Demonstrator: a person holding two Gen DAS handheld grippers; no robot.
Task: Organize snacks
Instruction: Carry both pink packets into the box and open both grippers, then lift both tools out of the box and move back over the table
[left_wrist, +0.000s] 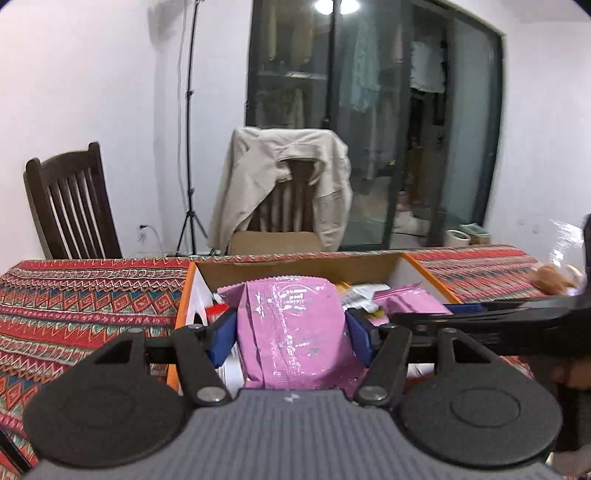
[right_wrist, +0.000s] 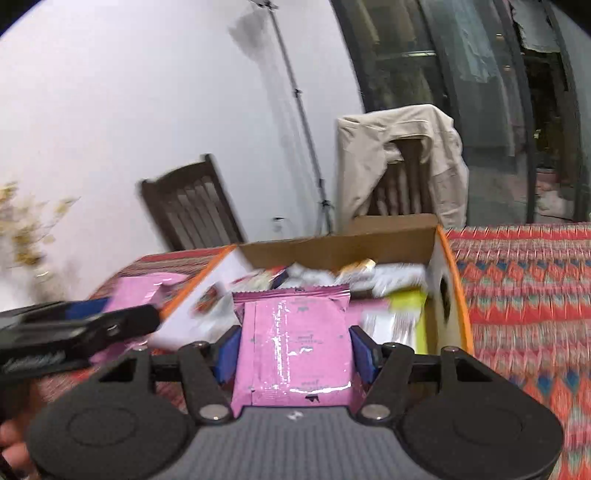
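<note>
My left gripper (left_wrist: 291, 332) is shut on a pink snack packet (left_wrist: 295, 332), held upright over the near edge of an open cardboard box (left_wrist: 295, 264) with orange-edged flaps. The box holds several snack packets, among them another pink one (left_wrist: 406, 301). My right gripper (right_wrist: 291, 354) is shut on a second pink snack packet (right_wrist: 295, 343), held over the near side of the same box (right_wrist: 340, 240). The right gripper shows as a dark bar at the right of the left wrist view (left_wrist: 517, 317); the left gripper shows at the left of the right wrist view (right_wrist: 74, 325).
The box stands on a table with a red patterned cloth (left_wrist: 74, 302). A bagged bun (left_wrist: 550, 277) lies on the cloth at the right. Two dark wooden chairs (left_wrist: 70, 206) stand behind the table, one draped with a beige jacket (left_wrist: 280, 177). A tripod stand (left_wrist: 190, 147) is near the wall.
</note>
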